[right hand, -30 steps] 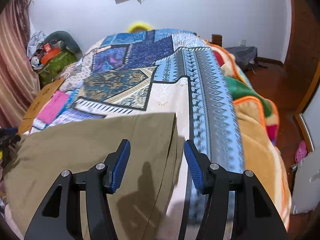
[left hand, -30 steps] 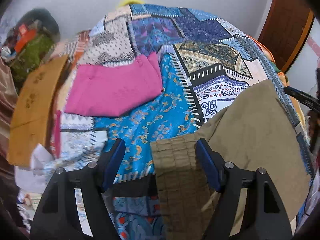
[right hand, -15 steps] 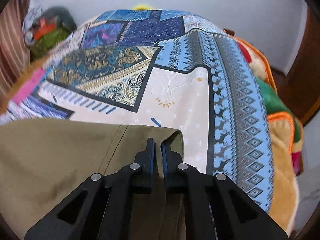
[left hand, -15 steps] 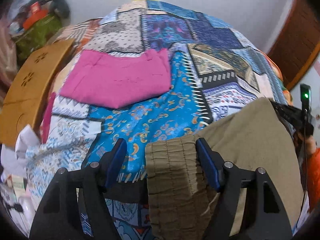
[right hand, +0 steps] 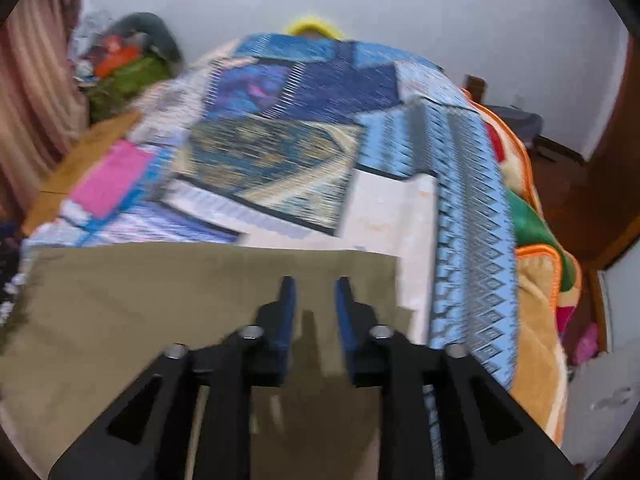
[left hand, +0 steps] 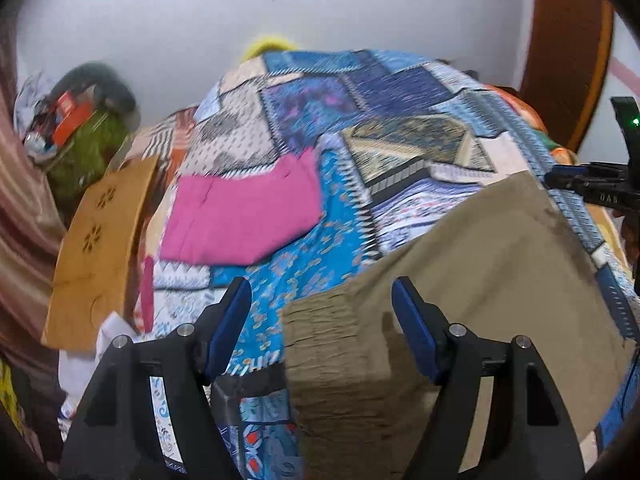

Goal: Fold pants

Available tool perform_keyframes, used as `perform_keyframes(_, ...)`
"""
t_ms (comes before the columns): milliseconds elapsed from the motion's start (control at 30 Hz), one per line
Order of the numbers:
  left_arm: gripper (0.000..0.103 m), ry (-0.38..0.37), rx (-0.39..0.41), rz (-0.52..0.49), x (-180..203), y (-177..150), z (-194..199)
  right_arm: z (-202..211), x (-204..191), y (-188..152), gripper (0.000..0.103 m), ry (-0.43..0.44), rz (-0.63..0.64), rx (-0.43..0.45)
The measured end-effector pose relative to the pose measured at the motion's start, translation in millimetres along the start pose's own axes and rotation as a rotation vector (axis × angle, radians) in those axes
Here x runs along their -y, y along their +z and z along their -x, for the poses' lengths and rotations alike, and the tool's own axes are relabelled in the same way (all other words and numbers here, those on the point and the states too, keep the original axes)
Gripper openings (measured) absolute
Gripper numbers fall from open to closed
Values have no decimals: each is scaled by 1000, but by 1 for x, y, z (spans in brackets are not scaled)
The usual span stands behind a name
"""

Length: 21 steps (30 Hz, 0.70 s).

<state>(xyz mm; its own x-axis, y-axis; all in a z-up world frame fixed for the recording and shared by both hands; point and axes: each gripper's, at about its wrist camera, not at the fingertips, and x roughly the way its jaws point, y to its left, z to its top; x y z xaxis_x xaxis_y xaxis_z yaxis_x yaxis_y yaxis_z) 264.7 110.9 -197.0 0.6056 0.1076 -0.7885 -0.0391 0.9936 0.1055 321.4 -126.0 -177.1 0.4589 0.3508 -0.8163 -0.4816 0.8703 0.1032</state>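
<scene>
Left gripper [left hand: 322, 320]: released, wide apart, clamping nothing. Straddles the gathered waistband of the pants [left hand: 480, 272] at 6 o'clock in the left view, band off-centre toward the 3 o'clock pad, no squeeze seen.

Right gripper [right hand: 316, 308]: partly apart, just been opening, nothing pinched. Only flat fabric beneath, none drawn up between the pads. Hovers over the far leg end, near the pants' 3 o'clock edge in the right view.

Pants: olive, flat on the bedspread [left hand: 360, 120], near edge of the bed. Long axis in the left view from waistband at 6 o'clock out to leg end at 2 o'clock, where the right gripper shows at the frame edge. In the right view a wide band from 9 to 3 o'clock across the lower half [right hand: 160, 300].

Nearer hand: left for the waistband, right for the leg end. Likely next: regrip one end, carry it along that axis onto the other. Fold stage hard to judge.

Counts: 2 grippers, 1 pants, 1 pink cloth [left hand: 244, 216] folded at 10 o'clock of the left gripper, well apart from the pants, 1 cardboard sheet [left hand: 96, 256] at 9 o'clock.
</scene>
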Motion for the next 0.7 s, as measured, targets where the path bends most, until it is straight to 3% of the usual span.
perform_keyframes(33,74,-20,8,-5,5,2,3,8,-10,0,43,43,5,12)
perform_keyframes(267,79,-119,-36,-17,37,5,-13,-4,-69,-2,60,185,42,-29)
perform_keyframes(433,79,-132,-179,-63,57,-23,-36,-36,-93,-36,63,191,106,-187)
perform_keyframes(500,80,-106,-138,-97,63,-37,-29,-26,-95,-47,67,161,133,-129)
perform_keyframes(700,84,-89,-108,-114,63,-58,-5,2,-84,-76,67,174,100,-147)
